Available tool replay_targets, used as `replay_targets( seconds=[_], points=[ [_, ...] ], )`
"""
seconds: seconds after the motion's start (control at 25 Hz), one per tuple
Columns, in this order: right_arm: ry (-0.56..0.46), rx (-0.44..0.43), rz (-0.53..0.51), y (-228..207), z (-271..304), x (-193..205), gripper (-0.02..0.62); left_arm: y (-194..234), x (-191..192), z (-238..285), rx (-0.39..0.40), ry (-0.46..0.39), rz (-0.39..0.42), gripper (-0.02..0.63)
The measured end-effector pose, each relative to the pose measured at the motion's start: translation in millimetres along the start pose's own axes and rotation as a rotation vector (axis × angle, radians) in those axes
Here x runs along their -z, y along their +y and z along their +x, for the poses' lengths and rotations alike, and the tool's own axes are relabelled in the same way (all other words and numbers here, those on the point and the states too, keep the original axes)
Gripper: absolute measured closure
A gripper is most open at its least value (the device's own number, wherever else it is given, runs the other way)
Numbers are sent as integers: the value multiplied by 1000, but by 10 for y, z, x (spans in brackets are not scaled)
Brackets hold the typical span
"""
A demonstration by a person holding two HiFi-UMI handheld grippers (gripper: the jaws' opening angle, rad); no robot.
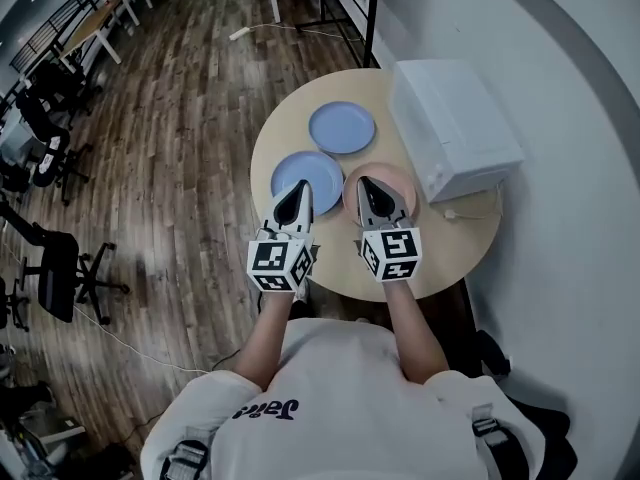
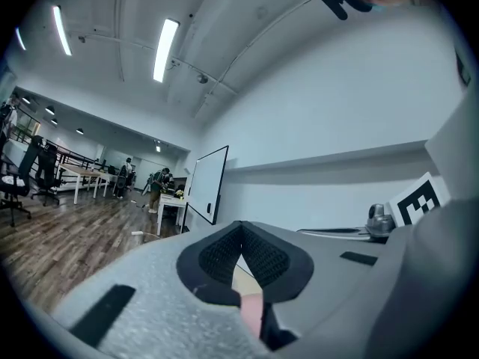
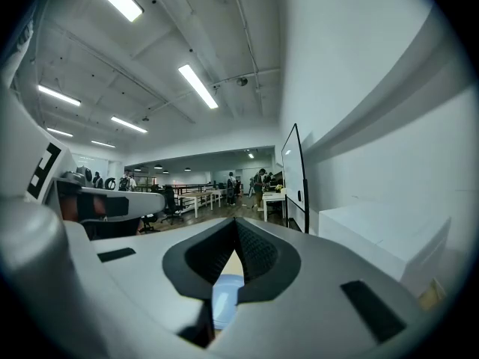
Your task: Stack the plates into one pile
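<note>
Three plates lie on a round wooden table point(image 1: 452, 250) in the head view. One blue plate point(image 1: 341, 127) is at the far side. A second blue plate point(image 1: 309, 171) is nearer, and a pink plate point(image 1: 396, 177) lies to its right. My left gripper point(image 1: 302, 188) hovers over the near blue plate with its jaws shut and empty. My right gripper point(image 1: 364, 184) is over the pink plate, also shut and empty. In the left gripper view the left gripper point(image 2: 241, 230) shows a pink sliver below its closed jaws. In the right gripper view a blue plate point(image 3: 224, 298) shows below the right gripper point(image 3: 236, 230).
A white box point(image 1: 452, 128) stands on the table's right side against the wall, with a thin cable point(image 1: 470, 211) beside it. Office chairs point(image 1: 60, 268) and desks stand on the wooden floor to the left.
</note>
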State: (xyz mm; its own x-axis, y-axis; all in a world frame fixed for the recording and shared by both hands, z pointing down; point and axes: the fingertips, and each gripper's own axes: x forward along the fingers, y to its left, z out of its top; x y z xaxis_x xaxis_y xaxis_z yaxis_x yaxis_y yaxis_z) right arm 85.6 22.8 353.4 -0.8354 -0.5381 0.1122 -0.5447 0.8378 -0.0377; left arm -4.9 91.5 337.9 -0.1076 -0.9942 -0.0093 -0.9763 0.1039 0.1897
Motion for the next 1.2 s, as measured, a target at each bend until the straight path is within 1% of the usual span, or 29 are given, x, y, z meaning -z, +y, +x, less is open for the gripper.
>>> replay_targets(
  seconds=[0.12,0.2,0.36,0.52,0.6,0.64,0.76,0.92,1.08,1.2],
  points=[
    [24,14,-35,63,304,-28,578,284,-14,198,12,12,-17,591],
    [66,13,-66,137,493,52,577,470,61,297,24,41,-29,591],
    [199,12,-105,269,886,353,577,873,275,478,52,122,-46,591],
    [358,54,-116,345,1176,704,577,1252,557,608,120,201,-60,591],
    [425,80,-104,349,1275,866,577,1407,692,653,147,251,-57,591],
    [452,76,-84,366,1319,953,577,1475,761,674,150,281,-49,591],
    [535,36,-35,416,1443,1242,577,1621,978,774,148,352,-41,591],
    [623,13,-46,351,1540,1545,577,1698,1280,951,150,421,-59,591],
    [697,-11,-67,148,1681,1794,575,1800,1563,1122,130,484,-84,591],
    [759,-20,-90,-82,1750,2007,575,1843,1821,1159,106,552,-115,589]
  ],
)
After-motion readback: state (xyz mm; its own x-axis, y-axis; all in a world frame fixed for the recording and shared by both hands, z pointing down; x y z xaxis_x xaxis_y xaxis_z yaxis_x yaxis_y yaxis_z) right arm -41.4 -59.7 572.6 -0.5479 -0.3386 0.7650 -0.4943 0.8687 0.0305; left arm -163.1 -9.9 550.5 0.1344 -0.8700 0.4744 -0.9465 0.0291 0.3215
